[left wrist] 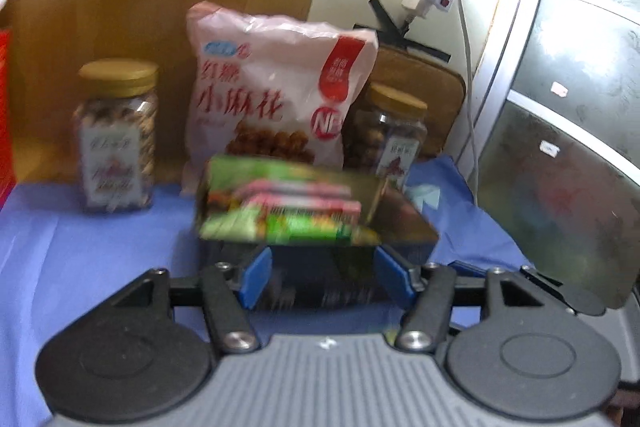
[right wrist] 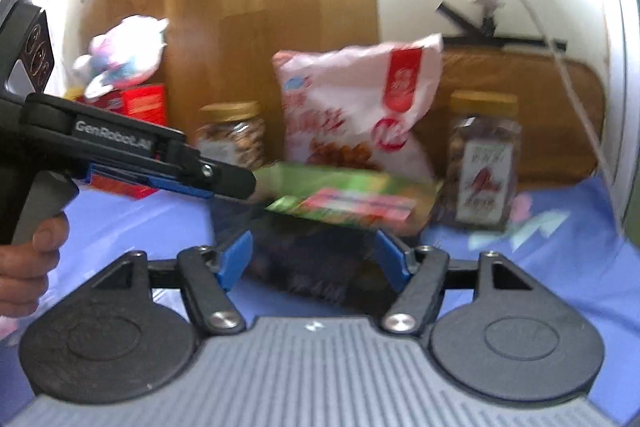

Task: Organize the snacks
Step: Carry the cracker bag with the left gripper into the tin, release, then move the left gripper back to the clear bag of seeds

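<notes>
On the blue cloth (left wrist: pixel 80 267) I count two clear jars with gold lids, the left jar (left wrist: pixel 116 139) and the right jar (left wrist: pixel 390 139), standing either side of one tall pink snack bag (left wrist: pixel 276 87). In front of the bag lies one dark box (left wrist: pixel 320 211) filled with green and pink snack packets, blurred. The left gripper (left wrist: pixel 326 277) has its blue fingers spread, close to the box's near wall, pressing nothing. The right gripper (right wrist: pixel 316 261) is likewise released. One red box (right wrist: pixel 144 105) sits far left, under a plush toy (right wrist: pixel 124 55).
</notes>
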`<state>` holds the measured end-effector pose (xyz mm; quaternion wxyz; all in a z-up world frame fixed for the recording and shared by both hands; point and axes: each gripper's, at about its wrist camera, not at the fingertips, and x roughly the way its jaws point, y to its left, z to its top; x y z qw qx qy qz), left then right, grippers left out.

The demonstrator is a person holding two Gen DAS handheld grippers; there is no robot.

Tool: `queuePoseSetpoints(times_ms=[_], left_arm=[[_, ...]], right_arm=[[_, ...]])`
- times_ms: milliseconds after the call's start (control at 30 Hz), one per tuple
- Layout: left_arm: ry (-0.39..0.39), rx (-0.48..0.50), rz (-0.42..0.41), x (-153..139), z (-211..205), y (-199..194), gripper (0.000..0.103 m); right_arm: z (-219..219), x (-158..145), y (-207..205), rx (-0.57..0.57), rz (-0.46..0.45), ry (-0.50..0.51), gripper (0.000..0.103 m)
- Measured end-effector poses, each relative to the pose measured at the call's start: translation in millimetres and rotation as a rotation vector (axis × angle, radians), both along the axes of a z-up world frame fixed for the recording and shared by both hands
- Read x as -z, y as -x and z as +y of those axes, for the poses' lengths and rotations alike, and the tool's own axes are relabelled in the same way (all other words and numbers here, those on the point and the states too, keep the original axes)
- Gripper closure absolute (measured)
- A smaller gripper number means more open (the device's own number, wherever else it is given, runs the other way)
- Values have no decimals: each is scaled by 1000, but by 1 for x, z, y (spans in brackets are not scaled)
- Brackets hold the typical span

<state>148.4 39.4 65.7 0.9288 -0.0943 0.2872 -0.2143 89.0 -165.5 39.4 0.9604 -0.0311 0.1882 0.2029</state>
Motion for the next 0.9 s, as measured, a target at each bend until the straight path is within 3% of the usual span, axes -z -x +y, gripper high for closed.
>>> queuePoseSetpoints(times_ms=[167, 333, 500, 600, 633, 700, 733, 767, 900], left_arm=[[28, -34, 86, 24, 34, 33, 44], [71, -90, 147, 44, 68, 58, 44], [81, -100, 140, 47, 78, 74, 44], [80, -93, 125, 45, 77, 79, 44], [83, -91, 119, 44, 77, 81, 44], [93, -95, 107, 42, 80, 83, 44], [98, -99, 104, 42, 82, 84, 44], [103, -105, 104, 41, 84, 84, 41], [110, -123, 110, 43, 89, 85, 38]], right_arm=[[23, 17, 24, -172, 146, -4, 18], [72, 33, 48, -352, 199, 152, 11], [103, 48, 47, -364, 212, 241, 11], [104, 46, 43, -347, 210, 222, 21], [104, 45, 43, -339, 208, 214, 30], [100, 43, 45, -332, 201, 196, 52], [99, 42, 48, -324, 195, 194, 72], [97, 40, 48, -322, 199, 187, 84], [94, 40, 54, -296, 195, 179, 87]])
